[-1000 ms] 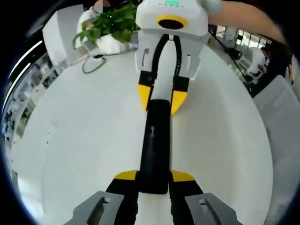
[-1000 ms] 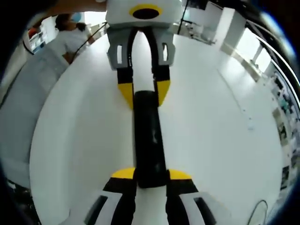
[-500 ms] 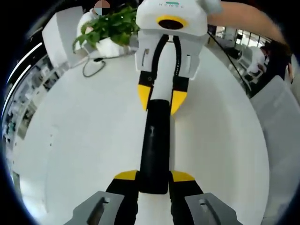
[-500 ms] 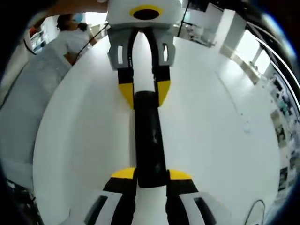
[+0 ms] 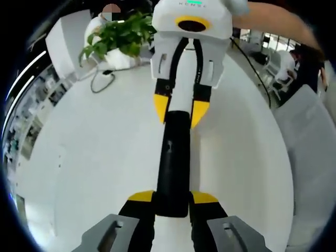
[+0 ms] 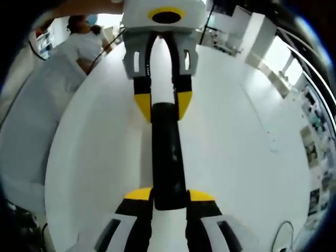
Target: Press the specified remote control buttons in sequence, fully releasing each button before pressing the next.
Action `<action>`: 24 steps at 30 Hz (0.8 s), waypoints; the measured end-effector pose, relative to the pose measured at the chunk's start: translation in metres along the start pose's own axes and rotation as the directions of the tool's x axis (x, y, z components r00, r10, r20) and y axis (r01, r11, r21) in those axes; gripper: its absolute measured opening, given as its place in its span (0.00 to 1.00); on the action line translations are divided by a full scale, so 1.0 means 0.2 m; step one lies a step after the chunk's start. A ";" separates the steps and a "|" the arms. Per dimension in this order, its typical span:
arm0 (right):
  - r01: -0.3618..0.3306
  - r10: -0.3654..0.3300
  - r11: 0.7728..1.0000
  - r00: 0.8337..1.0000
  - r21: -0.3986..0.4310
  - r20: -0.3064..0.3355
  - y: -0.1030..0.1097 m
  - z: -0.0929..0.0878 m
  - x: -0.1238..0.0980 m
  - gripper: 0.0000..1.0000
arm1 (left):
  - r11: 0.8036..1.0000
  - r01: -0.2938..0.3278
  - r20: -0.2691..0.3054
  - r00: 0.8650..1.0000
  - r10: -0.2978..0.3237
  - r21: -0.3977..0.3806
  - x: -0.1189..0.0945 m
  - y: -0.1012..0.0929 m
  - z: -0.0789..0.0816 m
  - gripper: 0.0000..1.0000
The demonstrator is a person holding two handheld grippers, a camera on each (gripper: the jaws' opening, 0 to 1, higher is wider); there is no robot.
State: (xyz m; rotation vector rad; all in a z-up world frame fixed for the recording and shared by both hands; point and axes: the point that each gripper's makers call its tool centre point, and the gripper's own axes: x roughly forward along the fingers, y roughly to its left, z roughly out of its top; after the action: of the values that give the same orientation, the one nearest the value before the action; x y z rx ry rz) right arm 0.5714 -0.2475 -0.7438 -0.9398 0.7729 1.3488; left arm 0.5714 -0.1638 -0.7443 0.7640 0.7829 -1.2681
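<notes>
The left gripper pinches one end of a slim black remote control between its yellow-tipped jaws, and the right gripper pinches the opposite end, so the remote hangs bridged between the two, lifted clear of the white counter. In the left gripper view the right gripper faces in from above, its jaws closed on the far end of the remote; in the right gripper view the left gripper does the same. A small marking shows partway along the remote's face, but no individual buttons can be made out. With both grippers occupied holding it, no pressing looks possible as things stand; my judgement is that the remote should be laid flat on the counter, one gripper steadying an end while the other closes and comes down squarely on the target button, then lifts fully off. Beyond, a potted green plant and a cable sit at the counter's far edge.
</notes>
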 end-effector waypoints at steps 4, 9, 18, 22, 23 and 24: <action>-0.003 0.003 1.000 1.000 -0.006 -0.001 0.05 0.00 -0.02 0.20 | 1.000 0.001 0.004 1.000 -0.001 0.000 -0.01 -0.03 0.00 0.24; -0.002 0.002 1.000 1.000 -0.017 -0.001 0.09 0.02 -0.04 0.20 | 1.000 0.000 -0.004 1.000 0.000 0.005 -0.02 -0.09 0.00 0.23; 0.013 -0.013 1.000 1.000 -0.013 0.015 0.15 0.02 -0.08 0.20 | 1.000 -0.008 -0.003 1.000 0.008 0.014 -0.07 -0.16 0.03 0.23; 0.014 -0.014 1.000 1.000 -0.008 0.023 0.20 0.02 -0.08 0.20 | 1.000 -0.005 -0.006 1.000 0.005 0.015 -0.07 -0.19 0.03 0.23; 0.014 -0.014 1.000 1.000 -0.007 0.024 0.20 0.02 -0.08 0.20 | 1.000 -0.004 -0.007 1.000 0.004 0.015 -0.06 -0.21 0.03 0.23; 0.014 -0.014 1.000 1.000 -0.007 0.025 0.21 0.02 -0.08 0.20 | 1.000 -0.003 -0.007 1.000 0.003 0.016 -0.07 -0.21 0.02 0.23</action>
State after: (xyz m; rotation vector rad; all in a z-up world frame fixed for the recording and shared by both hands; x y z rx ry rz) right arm 0.5273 -0.2518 -0.7323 -0.9308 0.7422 1.3490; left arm 0.5292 -0.1665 -0.7334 0.7829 0.7777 -1.2708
